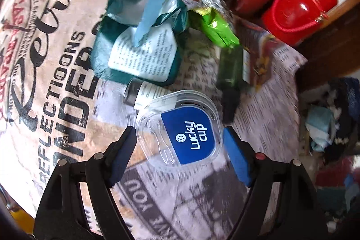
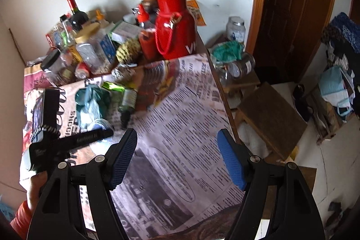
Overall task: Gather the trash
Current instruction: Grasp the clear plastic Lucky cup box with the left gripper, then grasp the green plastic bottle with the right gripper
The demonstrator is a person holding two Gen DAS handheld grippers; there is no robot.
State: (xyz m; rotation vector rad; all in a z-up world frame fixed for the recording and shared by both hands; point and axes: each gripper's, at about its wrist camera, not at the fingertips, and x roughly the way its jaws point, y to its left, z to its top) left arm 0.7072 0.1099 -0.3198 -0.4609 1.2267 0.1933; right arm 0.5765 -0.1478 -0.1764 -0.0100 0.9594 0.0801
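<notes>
Left tool (image 1: 177,150) is held wide around the clear lid (image 1: 180,125) on the counter (image 1: 191,201), nothing gripped; right tool (image 2: 177,158) is wide and empty; wrappers (image 1: 139,37) and bottle (image 1: 229,73) are left uncollected.

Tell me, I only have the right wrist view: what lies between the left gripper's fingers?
Observer: A clear plastic lid with a blue label lies flat on the newspaper, between the open left gripper.
Operator: Do the pads touch it?
Observer: Not that I can see; each pad stands just off its rim.
Operator: Anything beside it?
Observer: A small white bottle lies just beyond it, tucked partly under its far edge.
</notes>
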